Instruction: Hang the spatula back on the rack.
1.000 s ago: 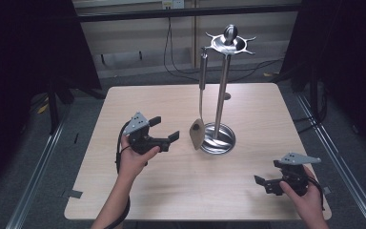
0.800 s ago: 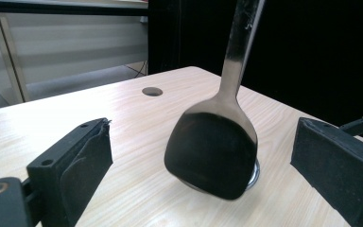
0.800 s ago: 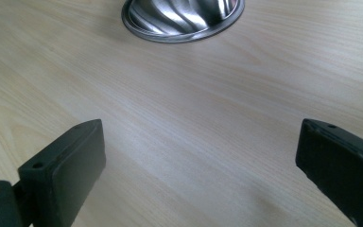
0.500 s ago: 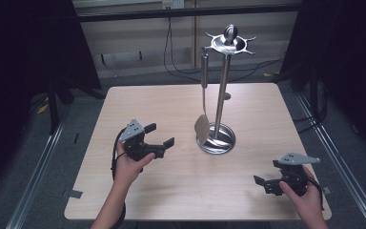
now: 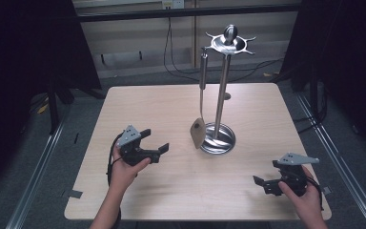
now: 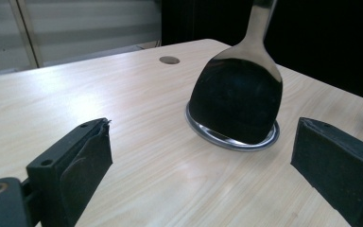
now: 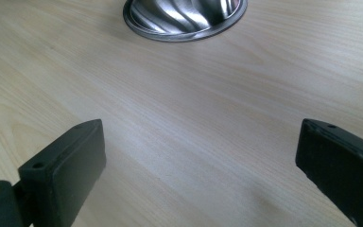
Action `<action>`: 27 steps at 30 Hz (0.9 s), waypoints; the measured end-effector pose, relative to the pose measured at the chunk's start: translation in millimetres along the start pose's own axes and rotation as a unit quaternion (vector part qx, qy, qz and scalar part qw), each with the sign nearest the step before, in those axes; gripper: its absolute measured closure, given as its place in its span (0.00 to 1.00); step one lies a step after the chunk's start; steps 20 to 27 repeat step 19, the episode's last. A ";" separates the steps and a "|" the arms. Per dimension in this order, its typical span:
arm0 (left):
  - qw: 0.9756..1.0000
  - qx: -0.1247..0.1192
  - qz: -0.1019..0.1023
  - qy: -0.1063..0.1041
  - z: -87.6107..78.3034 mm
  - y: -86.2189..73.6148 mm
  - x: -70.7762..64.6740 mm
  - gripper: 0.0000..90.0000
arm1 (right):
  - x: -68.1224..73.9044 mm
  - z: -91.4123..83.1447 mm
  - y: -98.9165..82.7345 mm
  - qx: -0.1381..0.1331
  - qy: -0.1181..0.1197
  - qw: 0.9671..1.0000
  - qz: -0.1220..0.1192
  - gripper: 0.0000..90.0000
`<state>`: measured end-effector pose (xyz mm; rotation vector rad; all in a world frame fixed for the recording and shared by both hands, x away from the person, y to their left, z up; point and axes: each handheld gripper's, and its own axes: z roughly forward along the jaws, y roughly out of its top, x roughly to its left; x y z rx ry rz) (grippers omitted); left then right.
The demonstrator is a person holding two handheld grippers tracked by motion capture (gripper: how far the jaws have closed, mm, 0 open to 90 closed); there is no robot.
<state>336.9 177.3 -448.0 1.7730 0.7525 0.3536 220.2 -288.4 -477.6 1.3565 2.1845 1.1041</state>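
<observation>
A steel utensil stand (image 5: 222, 81) rises from a round base (image 5: 224, 143) right of the table's middle. A spatula (image 5: 198, 132) hangs from the stand's top ring, its blade just off the table beside the base. My left gripper (image 5: 155, 141) is open and empty, a short way left of the blade and pointing at it. In the left gripper view the dark blade (image 6: 236, 97) hangs ahead of the open left gripper (image 6: 203, 161), in front of the base ring (image 6: 264, 139). My right gripper (image 5: 263, 183), near the front right corner, stands open and empty. The right gripper (image 7: 198, 151) faces the base (image 7: 184, 16).
The light wooden table (image 5: 162, 109) has a small round hole (image 5: 225, 96) behind the stand. Metal rails run along the floor on both sides. Dark curtains stand at the left and right.
My left gripper has drawn back to the left, away from the spatula blade, and stays open. The spatula still hangs on the stand. The right gripper has not moved.
</observation>
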 end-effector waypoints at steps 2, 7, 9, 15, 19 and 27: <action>1.000 -0.002 -0.002 0.002 -0.9 -2.7 2.1 0.06 | -0.3 0.1 -0.2 0.000 0.000 1.000 0.000 0.02; 1.000 0.000 -0.007 0.008 -4.6 -6.7 5.8 0.06 | 0.0 0.7 0.0 0.001 -0.002 1.000 0.001 0.02; 1.000 0.000 -0.011 0.006 -4.8 -8.3 6.7 0.06 | 0.1 1.0 0.0 0.002 -0.001 1.000 0.002 0.02; 1.000 0.011 -0.013 0.013 -4.4 -12.6 7.9 0.06 | 0.3 2.1 0.8 0.003 0.000 1.000 -0.003 0.02; 1.000 0.009 -0.016 0.009 -5.2 -12.9 7.5 0.06 | 0.7 3.6 1.4 0.004 0.001 1.000 -0.004 0.02; 1.000 0.009 -0.016 0.009 -5.2 -12.9 7.5 0.06 | 0.7 3.6 1.4 0.004 0.001 1.000 -0.004 0.02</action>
